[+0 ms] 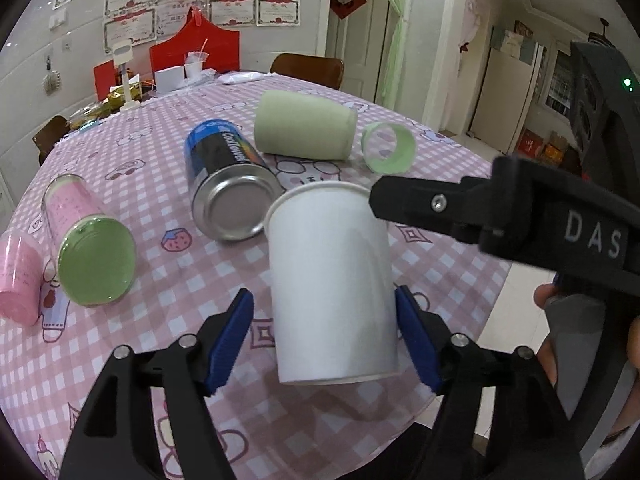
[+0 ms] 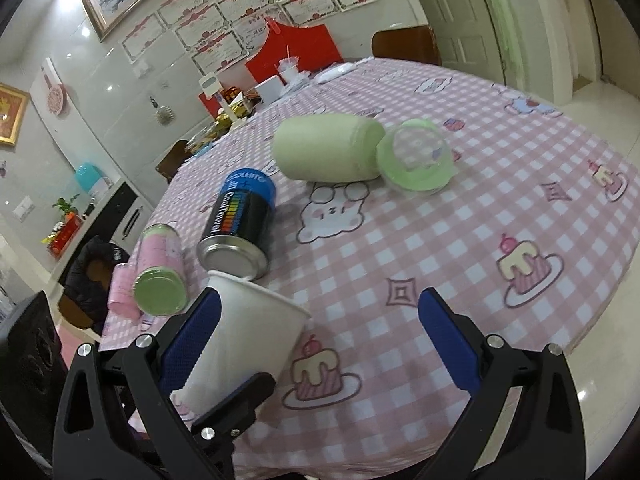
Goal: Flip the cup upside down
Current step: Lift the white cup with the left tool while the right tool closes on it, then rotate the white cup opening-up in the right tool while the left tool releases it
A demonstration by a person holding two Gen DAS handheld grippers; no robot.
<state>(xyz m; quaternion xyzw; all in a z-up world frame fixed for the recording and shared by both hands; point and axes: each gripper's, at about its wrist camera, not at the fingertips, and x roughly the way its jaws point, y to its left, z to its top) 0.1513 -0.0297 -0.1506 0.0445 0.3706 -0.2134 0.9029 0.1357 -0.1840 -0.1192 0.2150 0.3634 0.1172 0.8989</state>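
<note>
A white paper cup [image 1: 332, 280] stands between the blue pads of my left gripper [image 1: 326, 340], mouth up and tilted a little. The right pad touches the cup's side; a gap shows at the left pad. The left gripper is open around it. In the right wrist view the same cup [image 2: 244, 332] leans at the lower left, beside my right gripper's left pad [image 2: 192, 340]. My right gripper [image 2: 320, 344] is open and empty; its black finger [image 1: 440, 204] reaches the cup's rim in the left wrist view.
On the pink checked tablecloth [image 2: 460, 248] lie a blue and black can [image 1: 228, 184], a pale green roll [image 1: 304, 126], a green lid ring [image 1: 388, 146], a green-capped pink jar [image 1: 86, 240] and a pink cup [image 1: 18, 280]. The table's edge [image 1: 460, 360] is close on the right.
</note>
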